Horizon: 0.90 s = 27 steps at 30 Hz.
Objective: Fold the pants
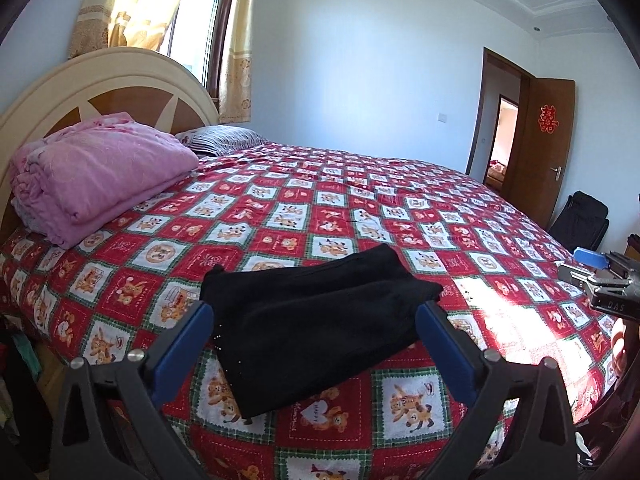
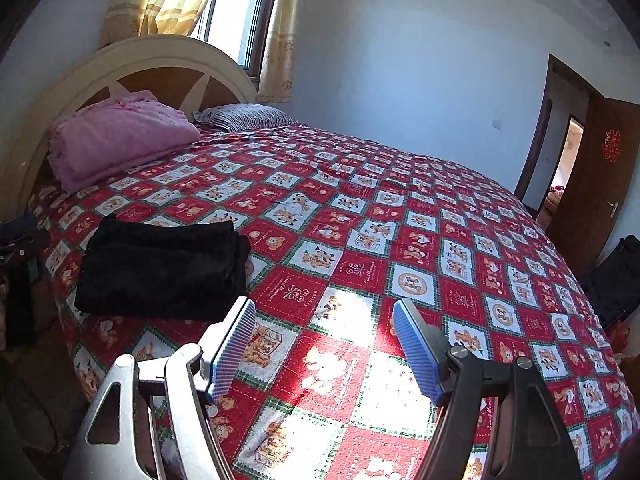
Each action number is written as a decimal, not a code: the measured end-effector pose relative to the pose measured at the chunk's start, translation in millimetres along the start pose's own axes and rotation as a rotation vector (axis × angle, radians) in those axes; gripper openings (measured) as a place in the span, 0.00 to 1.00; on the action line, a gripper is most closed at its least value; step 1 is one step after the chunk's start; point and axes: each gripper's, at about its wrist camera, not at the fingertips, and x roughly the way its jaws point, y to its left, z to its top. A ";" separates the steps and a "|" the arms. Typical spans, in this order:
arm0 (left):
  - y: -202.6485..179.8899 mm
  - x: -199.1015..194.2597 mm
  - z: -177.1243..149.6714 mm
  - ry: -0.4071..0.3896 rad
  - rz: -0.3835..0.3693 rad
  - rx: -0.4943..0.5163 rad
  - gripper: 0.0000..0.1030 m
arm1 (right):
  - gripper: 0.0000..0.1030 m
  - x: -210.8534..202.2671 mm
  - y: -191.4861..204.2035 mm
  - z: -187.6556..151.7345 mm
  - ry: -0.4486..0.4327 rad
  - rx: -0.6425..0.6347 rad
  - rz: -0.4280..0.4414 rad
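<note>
The black pants [image 1: 316, 328] lie as a compact folded stack near the bed [image 1: 360, 208] edge, apparently finished, with the left hand-held gripper [image 1: 316, 344] and the right hand-held gripper [image 2: 324, 344] both spread wide and empty.

A red checked bedspread [image 1: 304, 216] printed with cartoon bears is covering the bed, sunlight falling across its near corner. A folded pink quilt [image 1: 100, 172] is lying at the head end, resting against the arched cream and wood headboard [image 1: 100, 88], with a striped pillow [image 1: 224, 140] just beside it. Yellow curtains [image 1: 236, 60] are hanging at the window [image 1: 196, 28]. A brown door [image 1: 548, 148] is standing open, a red paper ornament [image 1: 549, 119] showing on it.
</note>
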 end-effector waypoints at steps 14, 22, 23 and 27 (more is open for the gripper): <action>-5.1 0.5 1.0 0.014 0.071 0.032 1.00 | 0.71 -2.5 6.1 -0.3 -0.015 -0.019 0.001; -4.4 3.6 -0.8 0.026 0.090 0.030 1.00 | 0.71 -2.8 5.3 -0.5 -0.018 -0.018 0.003; -4.2 3.9 -1.2 0.026 0.091 0.029 1.00 | 0.71 -3.1 5.1 -0.4 -0.019 -0.018 0.003; -2.2 6.7 -3.0 0.040 0.096 0.024 1.00 | 0.71 -2.8 5.3 -0.5 -0.017 -0.017 0.004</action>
